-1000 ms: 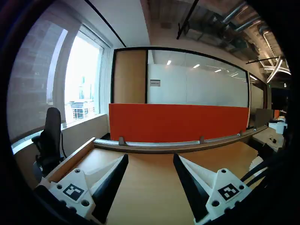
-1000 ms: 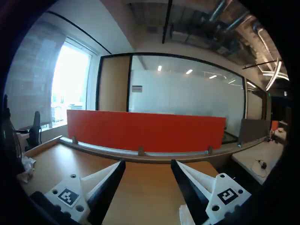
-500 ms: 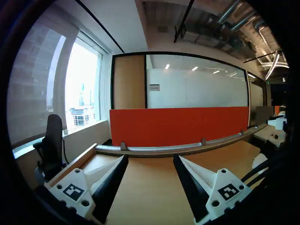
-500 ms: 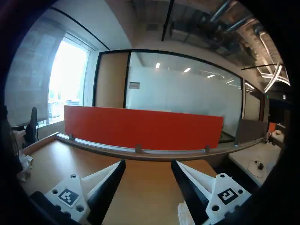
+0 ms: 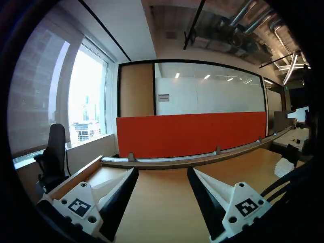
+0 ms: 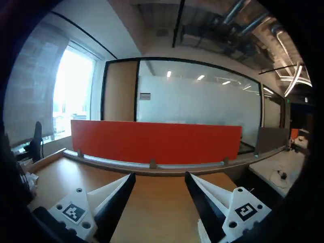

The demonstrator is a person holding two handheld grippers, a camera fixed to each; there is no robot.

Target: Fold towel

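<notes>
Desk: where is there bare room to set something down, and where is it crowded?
The desk is bare wood from the left gripper and the right gripper ahead to the orange divider. Crowded: white cloth lies right of the left gripper, and more at the right gripper's left.

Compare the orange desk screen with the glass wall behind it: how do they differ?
The orange screen is opaque and vivid; the glass wall is pale, with bright lights showing in it. The orange screen is low, standing along the far edge of the wooden desk; the glass wall rises much higher behind it, in a black frame. Both run wide across the room.
</notes>
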